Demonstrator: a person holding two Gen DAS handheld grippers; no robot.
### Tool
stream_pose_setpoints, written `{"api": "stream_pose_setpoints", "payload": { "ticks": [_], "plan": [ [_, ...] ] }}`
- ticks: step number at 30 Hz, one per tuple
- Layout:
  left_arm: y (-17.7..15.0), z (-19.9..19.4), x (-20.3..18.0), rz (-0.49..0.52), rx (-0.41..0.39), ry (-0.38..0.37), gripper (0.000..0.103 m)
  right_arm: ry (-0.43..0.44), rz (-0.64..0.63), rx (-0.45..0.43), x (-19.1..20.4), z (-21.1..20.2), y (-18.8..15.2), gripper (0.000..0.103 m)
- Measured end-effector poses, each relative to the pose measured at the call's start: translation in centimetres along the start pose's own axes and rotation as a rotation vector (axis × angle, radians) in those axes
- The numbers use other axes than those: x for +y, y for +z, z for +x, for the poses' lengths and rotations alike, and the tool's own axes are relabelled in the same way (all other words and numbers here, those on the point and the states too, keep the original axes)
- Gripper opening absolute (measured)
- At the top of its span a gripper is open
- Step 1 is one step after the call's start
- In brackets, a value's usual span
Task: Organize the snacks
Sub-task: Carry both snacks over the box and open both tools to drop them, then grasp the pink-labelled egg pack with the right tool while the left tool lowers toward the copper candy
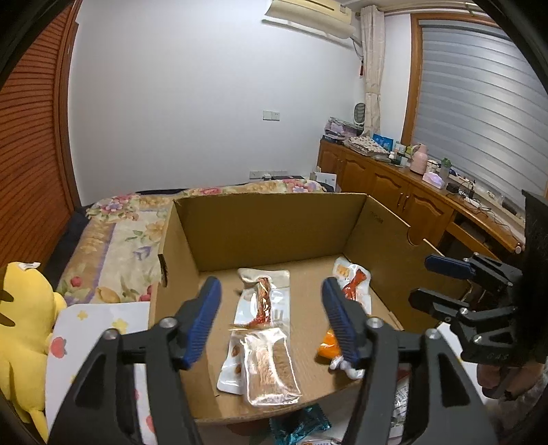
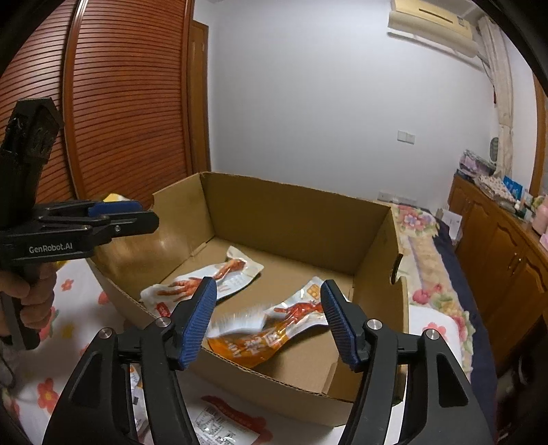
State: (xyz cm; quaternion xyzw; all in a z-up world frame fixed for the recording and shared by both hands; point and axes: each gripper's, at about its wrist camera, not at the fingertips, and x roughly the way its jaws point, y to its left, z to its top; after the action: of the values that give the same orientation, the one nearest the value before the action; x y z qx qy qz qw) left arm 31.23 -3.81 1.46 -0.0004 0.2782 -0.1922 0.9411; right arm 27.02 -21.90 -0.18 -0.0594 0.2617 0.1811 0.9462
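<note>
Left wrist view: left gripper (image 1: pixel 270 301) w/ fingers spread wide, holding nothing, hovering over near edge of open cardboard box (image 1: pixel 274 226). Box sits on a bed w/ white flower-print sheet (image 1: pixel 99 328); floral quilt (image 1: pixel 126 232) lies further back, left of box. Inside box, centre: clear-window snack pack (image 1: pixel 263 301) lengthwise, a second clear pack (image 1: pixel 270 366) overlapping its near end. Far right in box: white pack w/ red print (image 1: pixel 352 280); orange pack (image 1: pixel 330 345) nearer, partly behind right finger. Teal wrapper (image 1: pixel 301 424) on sheet, just outside near wall. Yellow plush toy (image 1: pixel 24 328) at left edge. Right gripper (image 1: pixel 435 280) enters from right, above box's right wall; blue-padded finger and black finger seen side-on, gap unclear. Room: white wall, AC unit (image 1: pixel 311 17) up high, slatted wood door (image 1: pixel 30 137) left, wood cabinets (image 1: pixel 394 185) w/ clutter on top at right, window blind (image 1: pixel 479 113) behind.

Right wrist view: right gripper (image 2: pixel 269 308) fingers wide apart, empty, over near-right part of box (image 2: pixel 294 212). Orange pack (image 2: pixel 260 342) lies just beyond fingers, blurred. White chicken-feet pack (image 2: pixel 205 280) further left in box. Left gripper (image 2: pixel 133 215) at left, side-on, above box's left wall. Printed pack (image 2: pixel 226 421) on sheet near box.
</note>
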Motion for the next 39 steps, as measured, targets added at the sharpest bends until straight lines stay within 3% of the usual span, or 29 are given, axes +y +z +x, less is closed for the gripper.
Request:
{"api": "stream_pose_setpoints", "payload": {
  "ticks": [3,5,9,12,25,39],
  "plan": [
    [-0.2,-0.6,-0.3,0.006,0.000,0.006,0.069,0.002,0.010,-0.010,-0.1,-0.6,0.2,0.064],
    [-0.5,-1.4,-0.6,0.009,-0.013,0.012,0.082,0.005,0.016,-0.013,0.0,-1.2,0.0,0.064],
    [-1.2,-3.3,-1.3,0.029,-0.024,0.008,0.084,0.003,0.022,-0.025,0.7,-3.4,-0.5,0.064],
    [-2.1,-4.5,-1.8,0.046,-0.026,0.012,0.094,0.008,0.034,-0.025,1.2,-4.9,-1.0,0.064],
    [-8.9,-6.2,-2.2,0.051,0.078,0.050,0.097,0.054,0.083,0.045,5.2,-7.1,-6.1,0.064],
    [-13.7,-9.1,-1.1,-0.017,0.126,0.079,0.097,0.132,0.090,0.134,8.8,-6.5,-9.8,0.064]
  ]
}}
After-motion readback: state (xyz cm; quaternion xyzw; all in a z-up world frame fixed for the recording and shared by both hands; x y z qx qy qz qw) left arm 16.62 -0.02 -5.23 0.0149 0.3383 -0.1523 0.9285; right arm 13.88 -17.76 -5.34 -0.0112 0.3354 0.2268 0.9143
